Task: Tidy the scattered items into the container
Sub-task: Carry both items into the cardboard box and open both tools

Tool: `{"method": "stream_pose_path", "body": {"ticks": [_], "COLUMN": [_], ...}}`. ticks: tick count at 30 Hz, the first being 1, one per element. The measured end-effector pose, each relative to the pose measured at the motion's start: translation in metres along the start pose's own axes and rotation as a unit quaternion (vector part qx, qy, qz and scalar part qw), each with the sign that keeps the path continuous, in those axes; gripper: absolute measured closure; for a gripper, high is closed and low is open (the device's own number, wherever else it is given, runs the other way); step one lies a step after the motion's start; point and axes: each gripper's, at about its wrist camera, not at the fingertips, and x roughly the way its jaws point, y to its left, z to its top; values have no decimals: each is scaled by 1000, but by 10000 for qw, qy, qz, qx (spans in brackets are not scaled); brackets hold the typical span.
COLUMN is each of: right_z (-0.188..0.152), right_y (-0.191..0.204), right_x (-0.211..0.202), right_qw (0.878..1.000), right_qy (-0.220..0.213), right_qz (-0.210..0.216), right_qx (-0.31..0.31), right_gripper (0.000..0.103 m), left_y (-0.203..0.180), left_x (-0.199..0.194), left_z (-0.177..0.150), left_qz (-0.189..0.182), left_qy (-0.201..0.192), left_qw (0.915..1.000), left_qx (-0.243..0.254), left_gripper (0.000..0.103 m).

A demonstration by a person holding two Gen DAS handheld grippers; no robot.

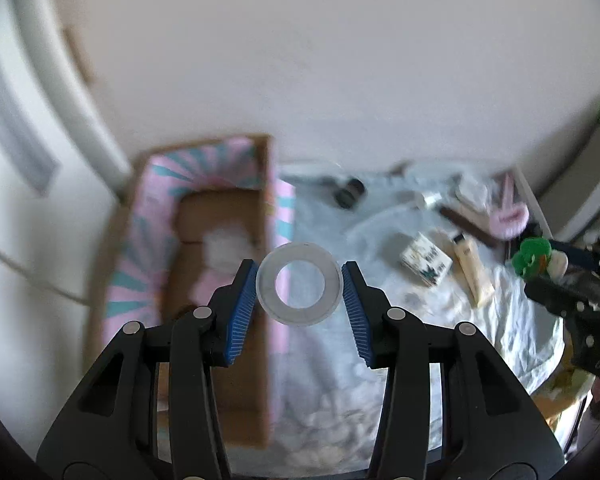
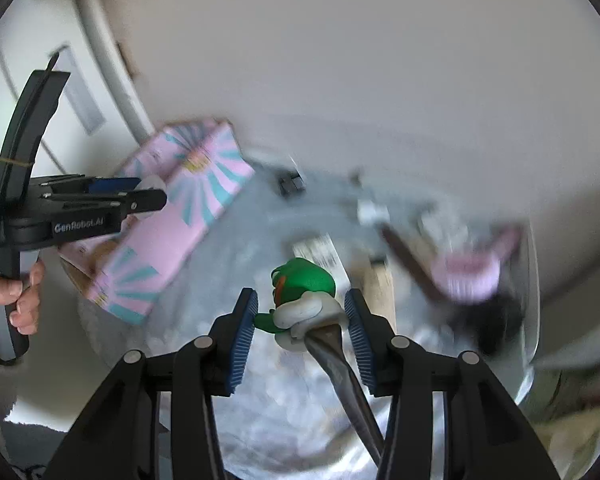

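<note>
Clear tape ring [image 1: 299, 283] sits pinched betw. pads of your left tongs [image 1: 300, 285], held up in air just right of the pink/teal cardboard box [image 1: 204, 184]; box open, something white lying inside. Your right tongs [image 2: 302, 312] grip a green & white figurine [image 2: 306, 294] w/ a dark strap [image 2: 340, 368] hanging off it, above the tabletop [image 1: 324, 360]. Tabletop covered w/ pale cloth. Still scattered at far right: small printed carton [image 1: 426, 262], tan tube [image 1: 474, 272], pink brush [image 1: 508, 216], small dark jar [image 1: 350, 192]. Scene blurred.
</note>
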Motion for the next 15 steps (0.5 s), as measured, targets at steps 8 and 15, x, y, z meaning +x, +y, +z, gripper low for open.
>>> {"method": "stream_pose_path", "body": {"ticks": [8,15], "right_z": [76,139], "right_y": [54,110], "right_x": [-12,8], "right_qw": [9943,9830], "right_qy": [-483,-681], "right_qz": [557,1117], "right_qx": [-765,-1285], "right_gripper": [61,61], "left_y": [73,114], "left_x": [-59,-67], "left_z": [9,10], "left_qz": [480,595], "left_qy": [-555,-731], "left_qw": [9960,9926], "left_qx": [-501,-767], "left_gripper": [63,63]}}
